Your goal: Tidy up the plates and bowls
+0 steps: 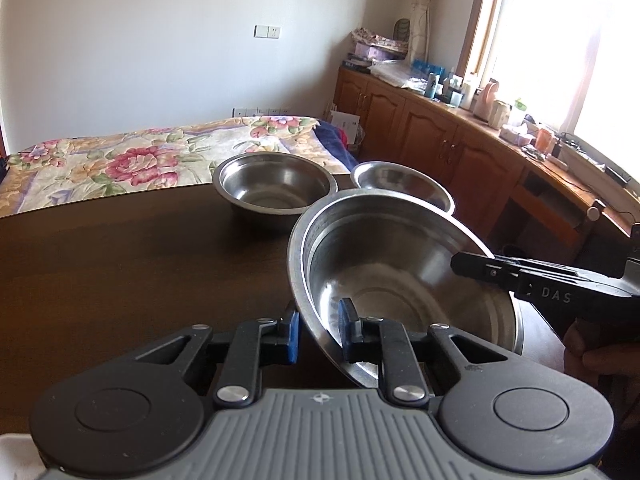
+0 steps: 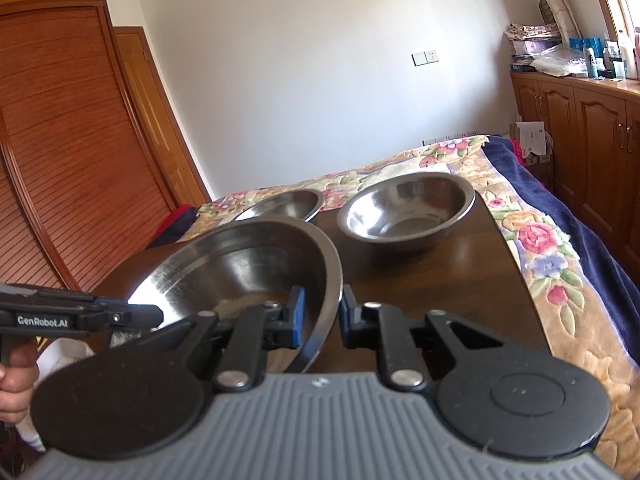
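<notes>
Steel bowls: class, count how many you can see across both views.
3. The large bowl is tilted between both grippers' jaws; a deep bowl and a shallower bowl sit on the table's far end. None looks hidden.

left gripper [image 1: 318, 326] jaws parted around a rim, right gripper [image 2: 322, 316] likewise, a hand [image 2: 14, 376] on each handle

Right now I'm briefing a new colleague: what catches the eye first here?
The big steel bowl up front, tilted, with both grippers' jaws straddling its rim: the left gripper at one side, the right gripper opposite. Behind it two smaller bowls sit on the dark table, before a floral bedspread.
</notes>
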Tool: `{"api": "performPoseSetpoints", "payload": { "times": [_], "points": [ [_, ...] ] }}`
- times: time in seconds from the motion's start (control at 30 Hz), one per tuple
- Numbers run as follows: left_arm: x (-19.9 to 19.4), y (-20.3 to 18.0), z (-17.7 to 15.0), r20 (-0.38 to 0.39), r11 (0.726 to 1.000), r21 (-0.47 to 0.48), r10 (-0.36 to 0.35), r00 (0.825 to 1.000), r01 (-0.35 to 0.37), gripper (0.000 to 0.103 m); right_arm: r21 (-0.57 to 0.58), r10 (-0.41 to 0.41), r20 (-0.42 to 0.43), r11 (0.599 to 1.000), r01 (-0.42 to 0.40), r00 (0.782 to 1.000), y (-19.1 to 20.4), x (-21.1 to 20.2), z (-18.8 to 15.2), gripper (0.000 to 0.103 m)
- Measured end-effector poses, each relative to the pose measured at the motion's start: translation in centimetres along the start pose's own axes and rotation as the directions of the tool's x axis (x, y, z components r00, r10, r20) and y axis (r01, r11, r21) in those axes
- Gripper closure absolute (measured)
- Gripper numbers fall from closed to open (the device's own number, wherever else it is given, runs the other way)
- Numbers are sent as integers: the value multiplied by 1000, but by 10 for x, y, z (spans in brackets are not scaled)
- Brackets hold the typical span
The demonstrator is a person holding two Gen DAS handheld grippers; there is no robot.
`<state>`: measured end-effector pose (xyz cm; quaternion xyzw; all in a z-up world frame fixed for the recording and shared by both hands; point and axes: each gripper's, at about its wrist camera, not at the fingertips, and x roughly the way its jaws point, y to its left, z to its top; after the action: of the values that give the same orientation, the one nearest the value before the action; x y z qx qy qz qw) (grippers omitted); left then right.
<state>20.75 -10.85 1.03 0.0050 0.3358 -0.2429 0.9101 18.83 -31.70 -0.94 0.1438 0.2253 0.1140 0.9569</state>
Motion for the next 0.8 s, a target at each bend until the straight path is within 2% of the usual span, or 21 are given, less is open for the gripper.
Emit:
{"api": "performPoseSetpoints", "payload": {
  "times": [0.37, 0.8],
  "points": [
    [-29, 2, -22, 19, 1000, -4, -12, 1000, 12, 82, -17, -12, -28, 1000, 11, 1000, 24, -15, -17, 83],
    [-45, 4, -42, 25, 1000, -5, -10, 1000, 10, 82, -26, -20, -29, 999, 19, 999, 39, -31, -28, 82]
  ]
}}
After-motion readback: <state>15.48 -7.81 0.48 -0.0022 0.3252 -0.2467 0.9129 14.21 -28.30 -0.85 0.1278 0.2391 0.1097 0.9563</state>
